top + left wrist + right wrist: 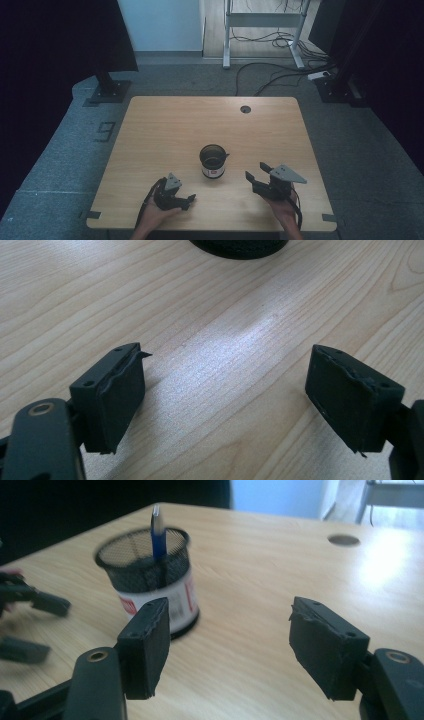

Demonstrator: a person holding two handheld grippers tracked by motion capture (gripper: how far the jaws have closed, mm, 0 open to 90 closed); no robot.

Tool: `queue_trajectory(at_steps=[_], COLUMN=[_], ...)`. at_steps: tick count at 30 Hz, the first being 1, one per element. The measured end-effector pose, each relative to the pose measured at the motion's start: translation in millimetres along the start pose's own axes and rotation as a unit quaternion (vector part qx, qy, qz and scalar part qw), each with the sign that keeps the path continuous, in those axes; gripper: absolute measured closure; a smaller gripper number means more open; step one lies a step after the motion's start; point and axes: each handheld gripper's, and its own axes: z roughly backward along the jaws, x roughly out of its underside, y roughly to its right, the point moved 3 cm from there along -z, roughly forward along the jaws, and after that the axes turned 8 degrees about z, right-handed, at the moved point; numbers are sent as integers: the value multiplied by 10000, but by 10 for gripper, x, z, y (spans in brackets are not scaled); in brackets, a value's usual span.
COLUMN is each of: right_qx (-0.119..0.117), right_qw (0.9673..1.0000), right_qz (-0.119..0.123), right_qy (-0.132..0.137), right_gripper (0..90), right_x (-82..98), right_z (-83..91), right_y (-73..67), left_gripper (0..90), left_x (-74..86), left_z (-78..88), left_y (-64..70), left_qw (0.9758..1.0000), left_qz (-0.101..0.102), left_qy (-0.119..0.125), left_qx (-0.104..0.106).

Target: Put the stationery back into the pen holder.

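With both the left gripper (186,201) and the right gripper (255,171) open and empty, the light black mesh pen cup (213,161) holding a blue pen (157,532), mid-table at the right gripper's ten o'clock, could tip if clipped.

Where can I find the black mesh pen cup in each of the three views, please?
High view: mesh pen cup at table centre, between the two hand-held grippers.
Left gripper view: its dark base at the top edge, centre.
Right gripper view: upper left, blue pen inside.
Shared landmark: the light wooden table.
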Motion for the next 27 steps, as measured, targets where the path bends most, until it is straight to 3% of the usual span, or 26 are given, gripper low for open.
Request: queue_trajectory(at_steps=[5, 9, 12, 27], right_qx=[132, 398, 501, 645], right_qw=[9995, 9978, 9965, 9937], right_qz=[-48, 67, -3, -130], right_qy=[-265, -526, -674, -906], right_gripper=[319, 319, 320, 320], right_x=[213, 376, 477, 567], right_z=[62, 88, 87, 53], right_y=[91, 167, 226, 330], left_gripper=[165, 165, 162, 156], left_x=[0, 0, 0, 1], left_z=[-1, -1, -1, -2], left_y=[4, 3, 2, 6], left_qw=[10000, 10000, 10000, 10000], left_qz=[-12, -11, -9, -34], left_qy=[-3, 0, -2, -15], left_qx=[-19, -19, -7, -4])
